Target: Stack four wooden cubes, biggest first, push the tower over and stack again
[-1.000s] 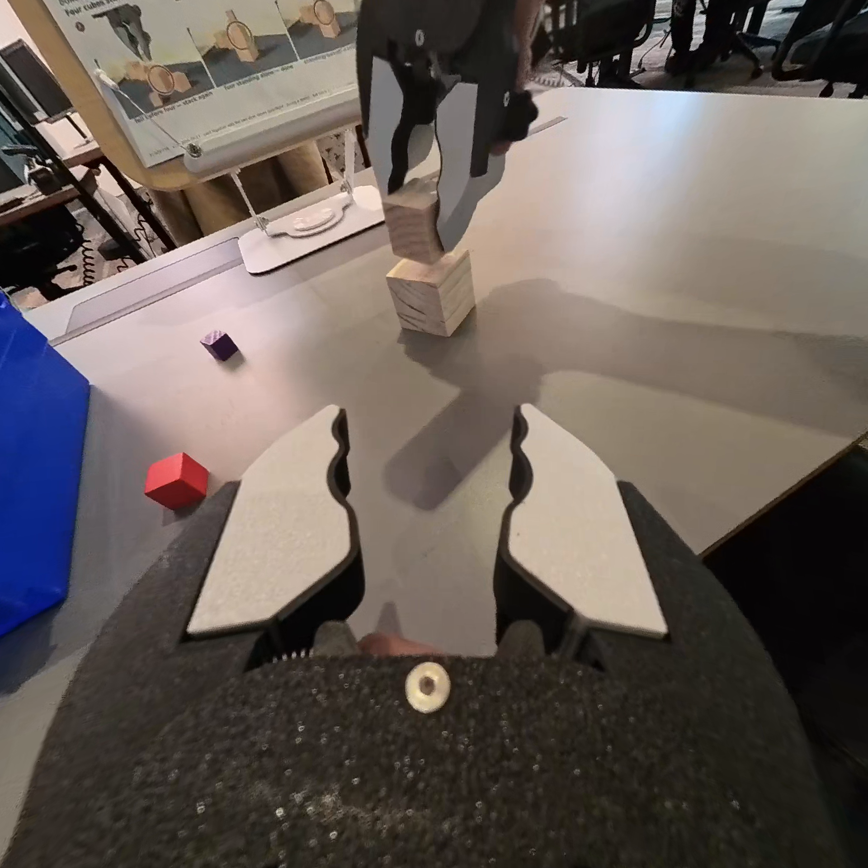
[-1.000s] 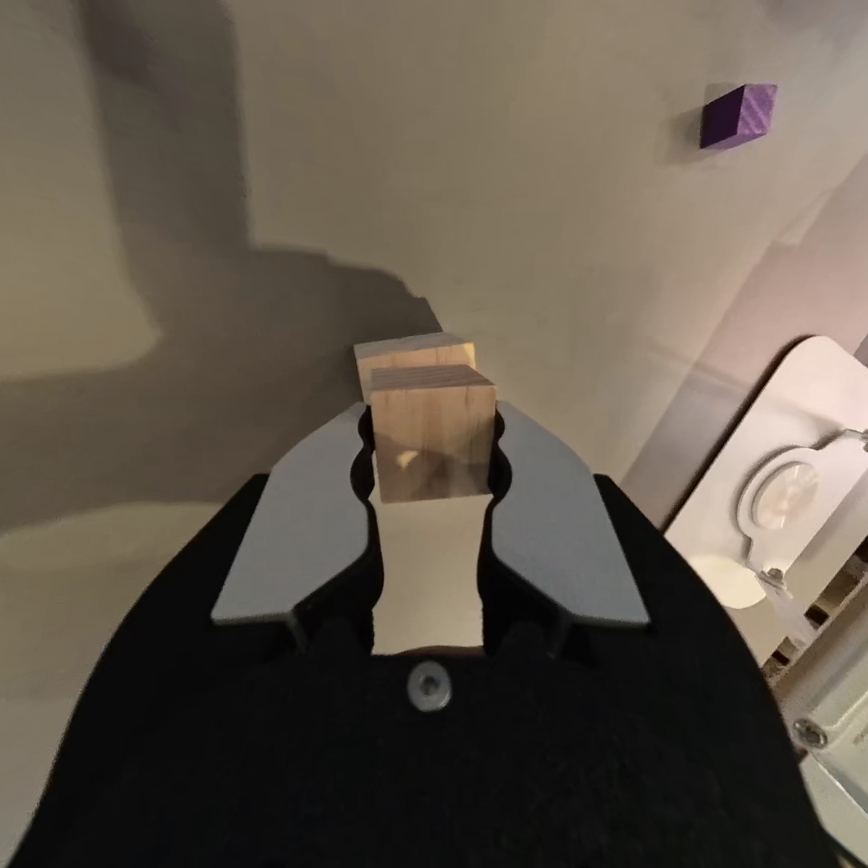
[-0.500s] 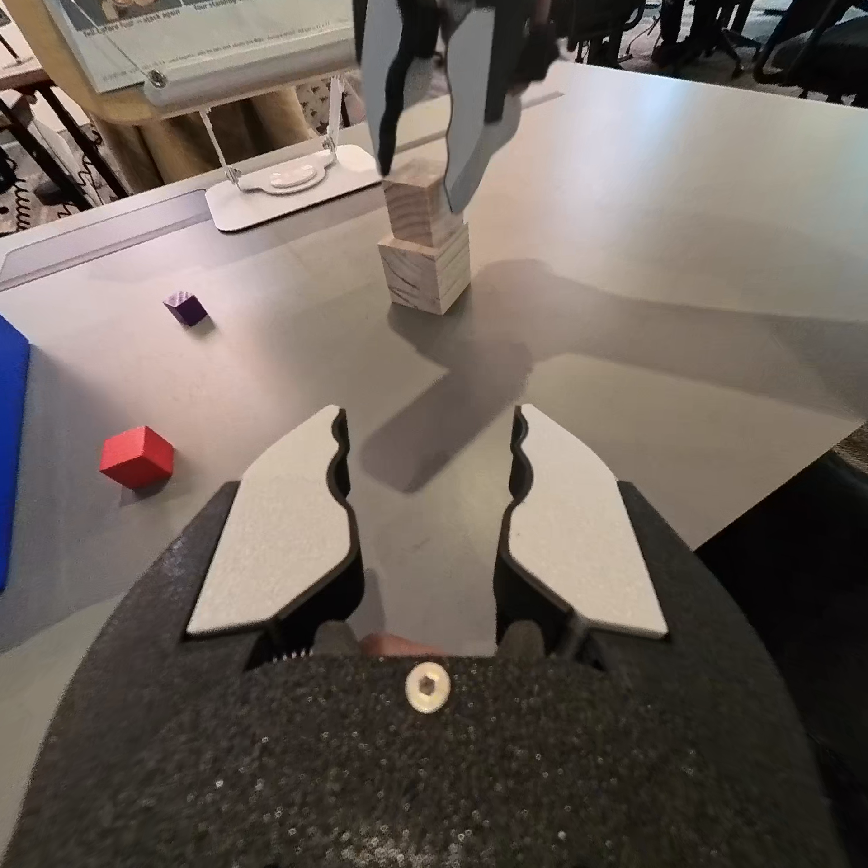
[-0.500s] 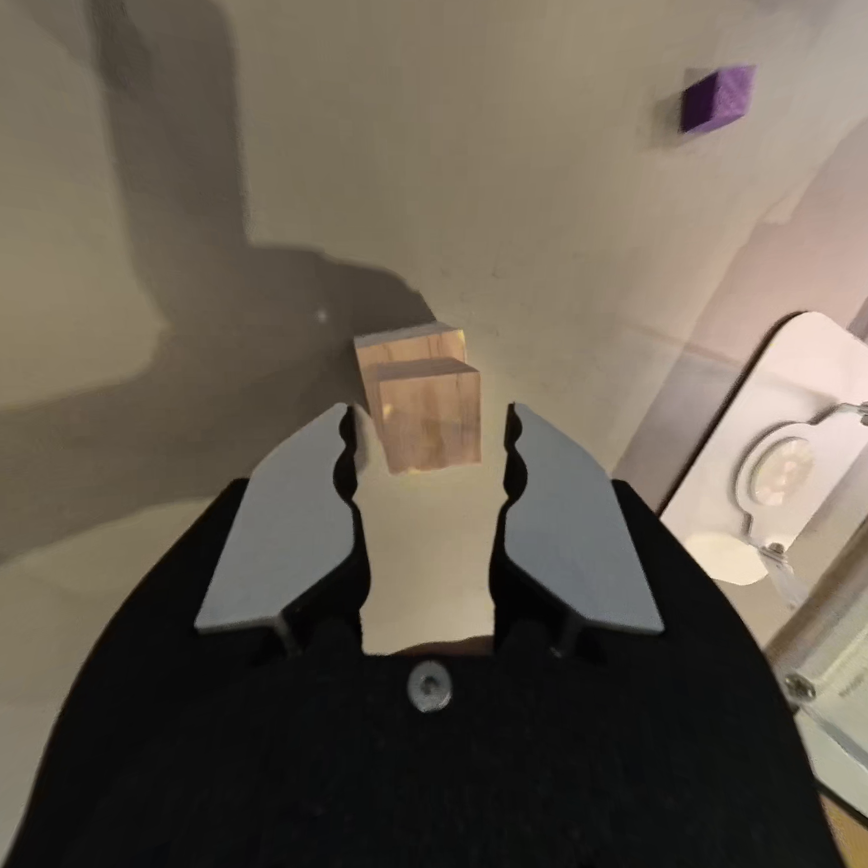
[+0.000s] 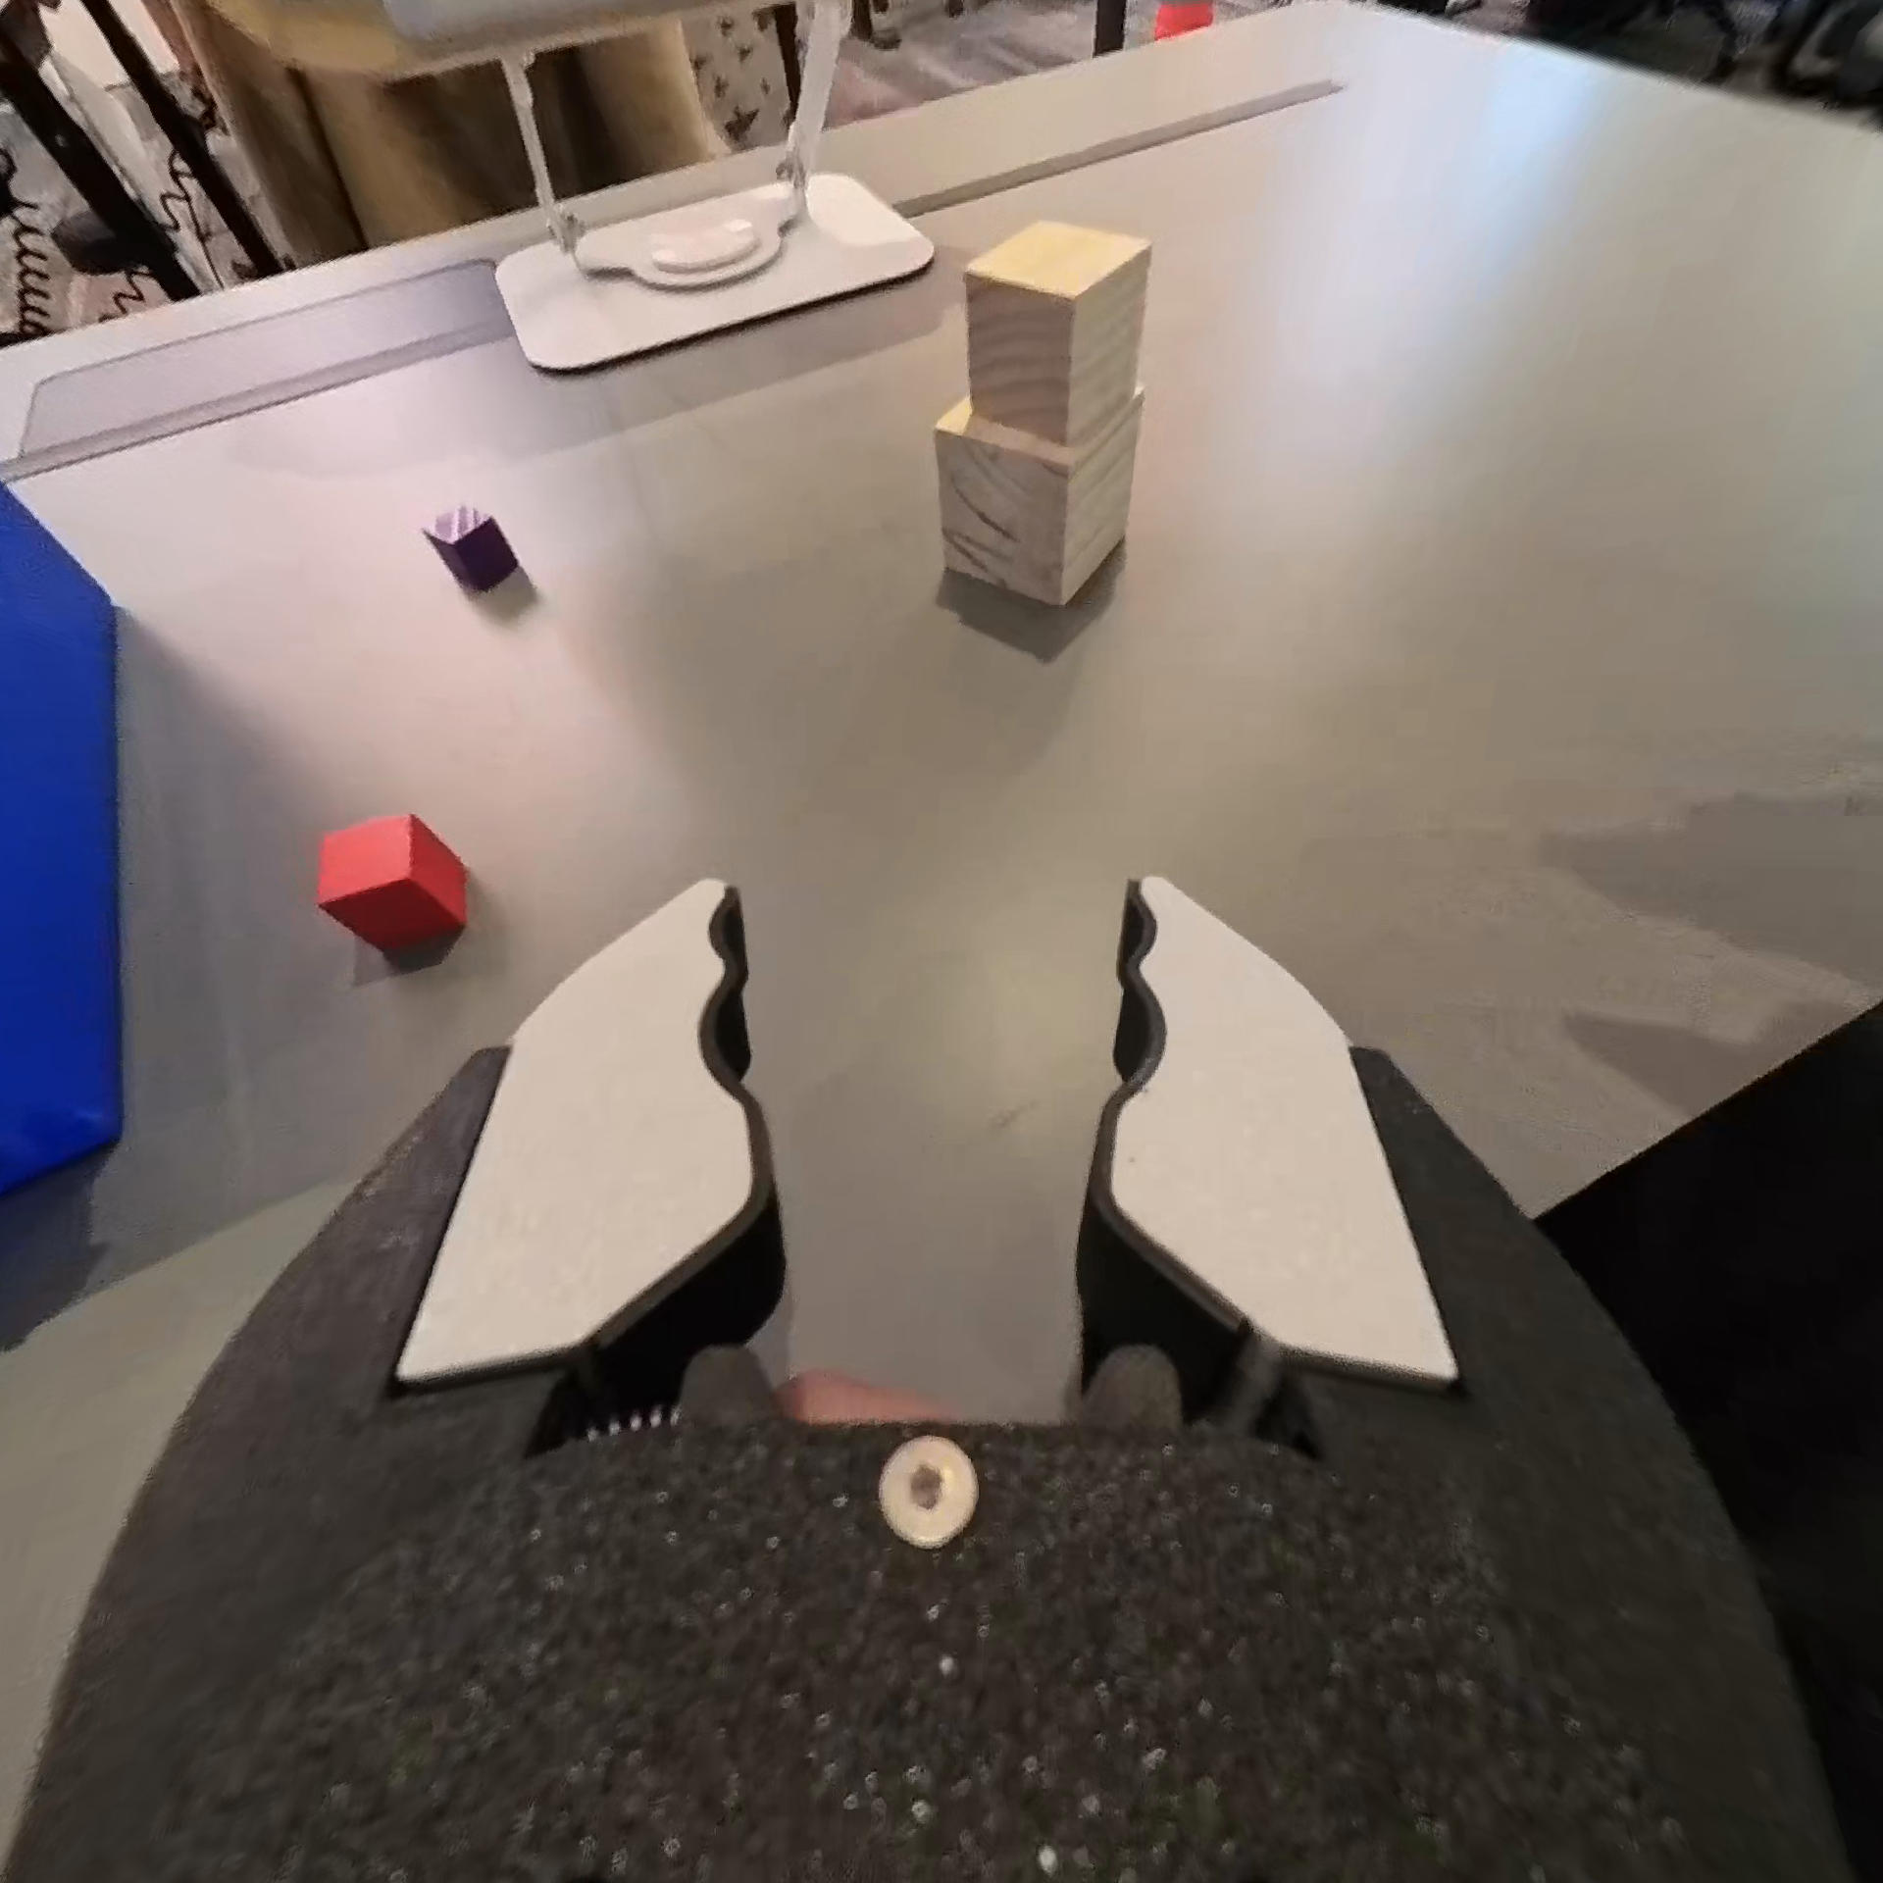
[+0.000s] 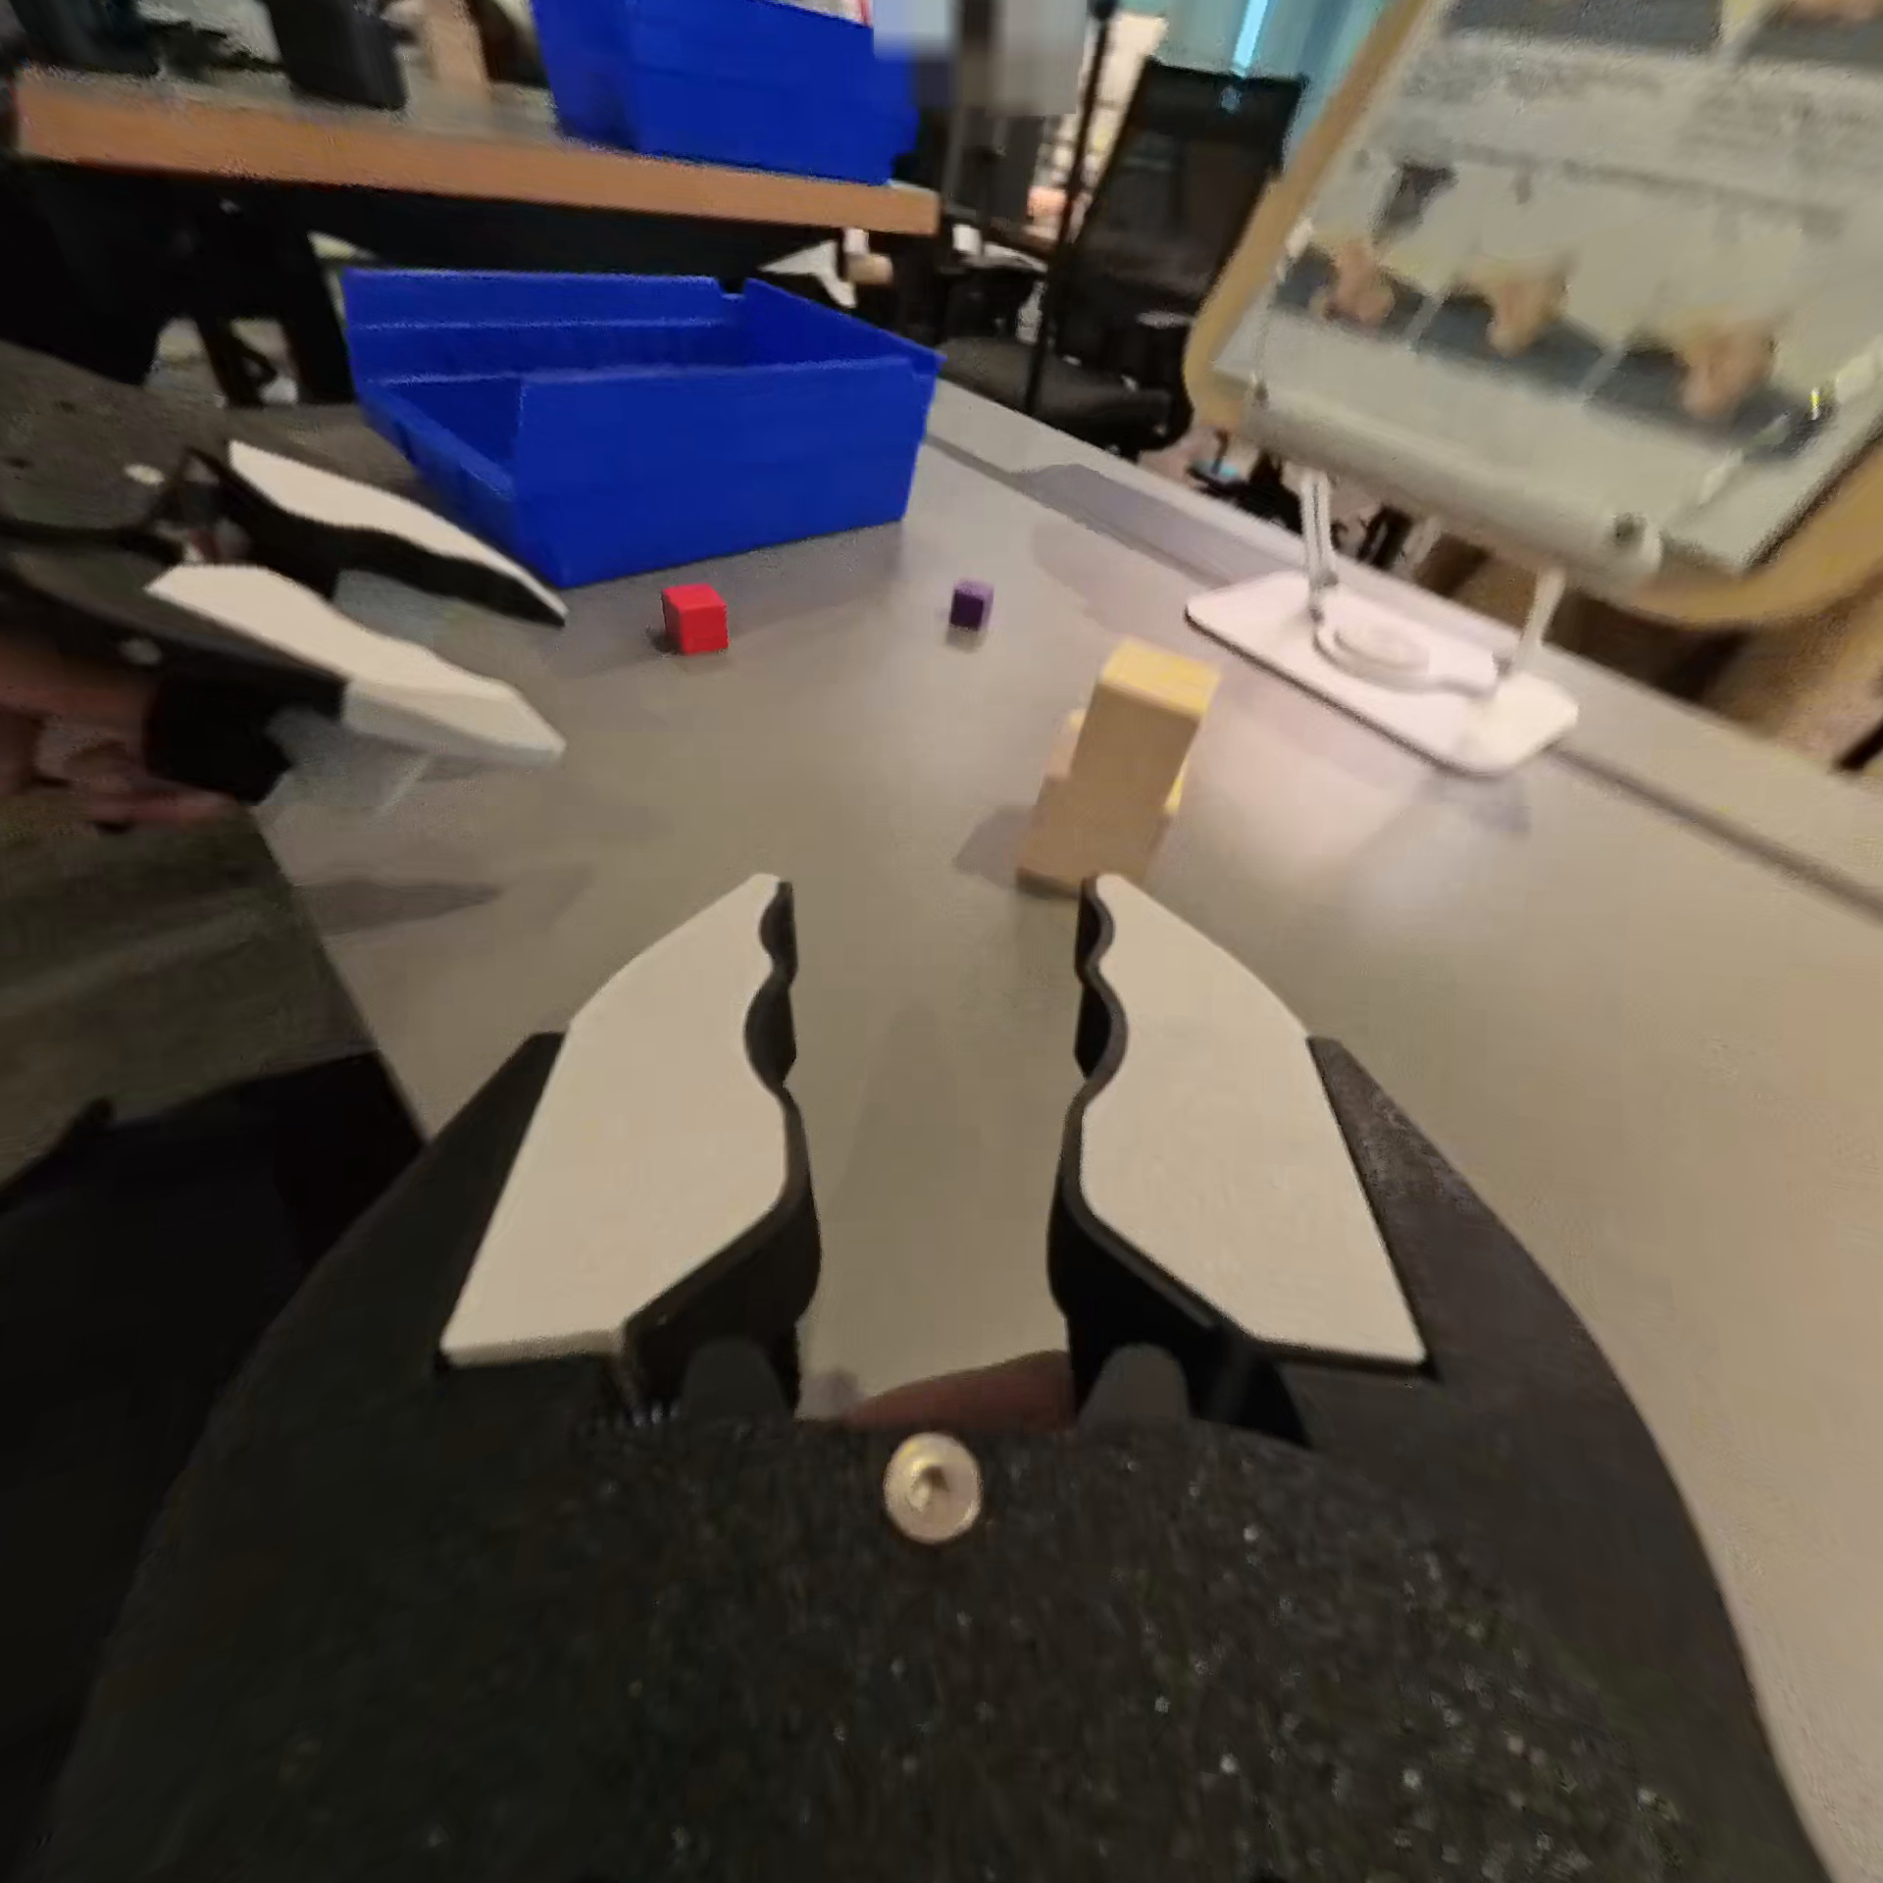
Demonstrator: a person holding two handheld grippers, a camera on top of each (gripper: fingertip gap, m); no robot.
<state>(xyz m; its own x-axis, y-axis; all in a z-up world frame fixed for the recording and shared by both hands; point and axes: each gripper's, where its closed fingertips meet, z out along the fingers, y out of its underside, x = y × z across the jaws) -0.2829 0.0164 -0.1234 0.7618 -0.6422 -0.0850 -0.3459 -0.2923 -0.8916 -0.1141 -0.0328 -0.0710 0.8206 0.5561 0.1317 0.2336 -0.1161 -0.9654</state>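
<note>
Two plain wooden cubes stand stacked on the grey table [image 5: 1325, 713]: the bigger cube [image 5: 1034, 504] below, a smaller cube [image 5: 1055, 326] on top. The stack also shows in the right wrist view [image 6: 1121, 774]. A red cube [image 5: 392, 884] and a small purple cube [image 5: 474, 547] lie loose to the left; both also show in the right wrist view, red [image 6: 695, 616] and purple [image 6: 971, 603]. My left gripper [image 5: 929, 902] is open and empty, hovering in front of the stack. My right gripper [image 6: 932, 897] is open and empty, drawn back from the stack.
A blue bin [image 6: 652, 428] stands at the table's left side and shows as a blue wall in the left wrist view [image 5: 51, 846]. A white stand [image 5: 713, 265] with an instruction board [image 6: 1590, 255] stands behind the stack. The table's near edge [image 5: 1681, 1100] lies to the right. From my left tips it is roughly 12 cm to the red cube [image 5: 392, 884]; from my right, 30 cm. The right camera catches it too, in the right wrist view [image 6: 683, 608].
My right gripper opened, let the smaller wooden cube rest on the bigger one, and drew back and away from the stack. My left gripper shifted slightly, still open.
</note>
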